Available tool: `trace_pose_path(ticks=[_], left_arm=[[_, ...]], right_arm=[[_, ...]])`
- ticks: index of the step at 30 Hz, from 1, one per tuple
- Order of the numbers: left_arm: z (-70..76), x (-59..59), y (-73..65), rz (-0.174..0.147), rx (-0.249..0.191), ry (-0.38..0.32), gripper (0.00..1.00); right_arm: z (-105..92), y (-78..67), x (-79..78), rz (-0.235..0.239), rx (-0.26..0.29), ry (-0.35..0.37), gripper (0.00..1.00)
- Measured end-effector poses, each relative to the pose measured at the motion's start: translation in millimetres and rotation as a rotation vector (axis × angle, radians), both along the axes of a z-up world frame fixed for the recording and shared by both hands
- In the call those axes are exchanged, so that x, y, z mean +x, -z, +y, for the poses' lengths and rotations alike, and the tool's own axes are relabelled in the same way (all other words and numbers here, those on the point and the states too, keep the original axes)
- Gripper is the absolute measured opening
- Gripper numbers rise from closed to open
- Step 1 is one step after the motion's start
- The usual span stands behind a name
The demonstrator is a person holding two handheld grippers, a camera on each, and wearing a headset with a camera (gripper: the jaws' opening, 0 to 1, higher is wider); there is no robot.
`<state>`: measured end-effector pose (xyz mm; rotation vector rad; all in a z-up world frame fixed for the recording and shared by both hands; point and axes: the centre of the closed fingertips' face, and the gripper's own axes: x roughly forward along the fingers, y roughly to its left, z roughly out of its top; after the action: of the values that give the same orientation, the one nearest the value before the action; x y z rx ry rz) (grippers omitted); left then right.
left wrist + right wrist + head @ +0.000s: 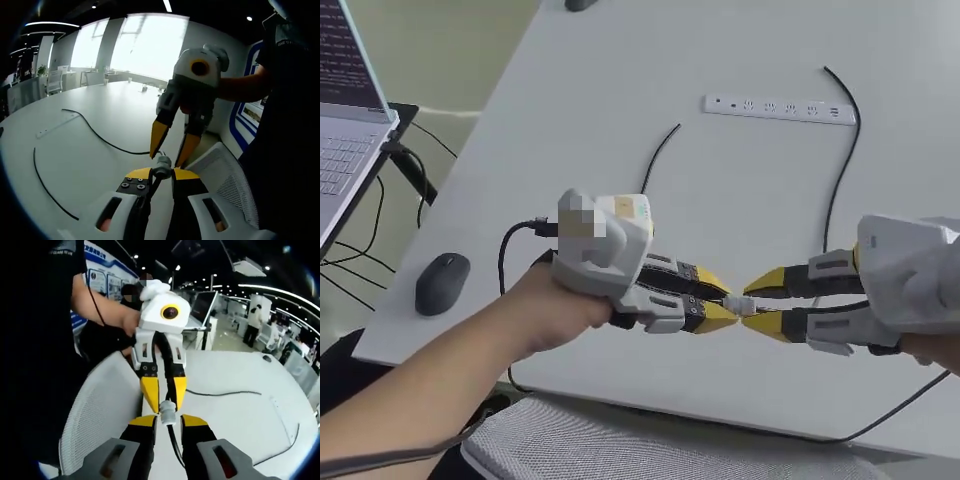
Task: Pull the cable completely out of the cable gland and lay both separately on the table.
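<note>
Above the near edge of the white desk [620, 100], the left gripper [725, 303] and the right gripper [757, 306] meet tip to tip, with the small pale grey cable gland [744, 305] held in the air between them. The left jaws are drawn close and pinch one end of the gland. The right jaws stand wider apart on either side of its other end, and I cannot tell whether they press on it. The thin black cable [175, 442] is still threaded through the gland and runs back between the jaws of both grippers. A white power strip [780, 108] lies far on the desk, and a grey mouse [442, 283] sits at the left edge.
</note>
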<state>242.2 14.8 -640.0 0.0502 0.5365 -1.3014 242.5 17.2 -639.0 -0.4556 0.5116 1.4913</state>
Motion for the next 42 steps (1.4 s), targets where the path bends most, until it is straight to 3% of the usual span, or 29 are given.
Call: trace_pose_path(ticks=[3, 4, 5, 7, 10, 11, 13, 16, 18, 23, 26, 30, 35, 40, 42], left_arm=[[-0.6, -0.6, 0.0, -0.009, 0.000, 0.003, 0.15], [-1.0, -1.2, -0.2, -0.017, 0.001, 0.006, 0.15], [-1.4, -1.6, -0.5, -0.023, 0.001, 0.008, 0.15], [-2.4, -2.5, -1.6, -0.038, -0.001, 0.014, 0.15], [-2.8, -3.0, -2.4, -0.054, -0.004, 0.020, 0.15], [-2.8, -3.1, -2.6, -0.057, -0.005, 0.022, 0.15], [-3.1, -3.5, -3.0, -0.077, -0.003, 0.033, 0.15], [-3.7, -3.9, -3.5, -0.085, -0.003, 0.038, 0.15], [-4.2, -3.5, -4.3, -0.090, -0.003, 0.040, 0.15], [-4.9, -3.2, -6.2, -0.101, 0.001, 0.044, 0.15], [-5.7, -3.3, -7.4, -0.107, 0.002, 0.050, 0.15], [-5.8, -2.4, -5.8, -0.102, 0.009, 0.056, 0.15], [-4.3, 0.1, -4.9, -0.086, 0.007, 0.046, 0.15], [-2.4, 0.0, -2.3, -0.066, 0.009, 0.041, 0.15], [-1.4, -0.4, -0.7, -0.065, 0.013, 0.041, 0.15]], right_arm=[[-1.6, -6.2, -3.0, 0.134, 0.048, 0.028, 0.18], [-2.7, -8.1, -2.9, 0.225, 0.071, 0.049, 0.17], [-4.6, -8.2, -2.5, 0.273, 0.068, 0.064, 0.17], [-4.9, -13.0, 5.1, 0.360, 0.114, 0.096, 0.16], [-5.5, -16.8, 4.4, 0.486, 0.134, 0.085, 0.17], [-4.6, -17.7, 2.4, 0.556, 0.140, 0.087, 0.19], [-3.6, -15.8, 0.1, 0.631, 0.142, 0.073, 0.20], [-1.5, -14.0, -4.7, 0.707, 0.148, 0.056, 0.19], [-0.5, -9.5, -2.3, 0.708, 0.149, 0.057, 0.18], [0.4, -5.4, -6.4, 0.762, 0.141, 0.056, 0.13], [0.5, -4.8, -10.8, 0.779, 0.135, 0.042, 0.11], [0.6, -4.8, -11.7, 0.757, 0.135, 0.029, 0.09], [1.8, -5.3, -9.7, 0.642, 0.141, 0.006, 0.08], [3.8, -3.2, -10.8, 0.412, 0.110, -0.026, 0.08], [4.7, -1.7, -11.3, 0.271, 0.088, -0.051, 0.08]])
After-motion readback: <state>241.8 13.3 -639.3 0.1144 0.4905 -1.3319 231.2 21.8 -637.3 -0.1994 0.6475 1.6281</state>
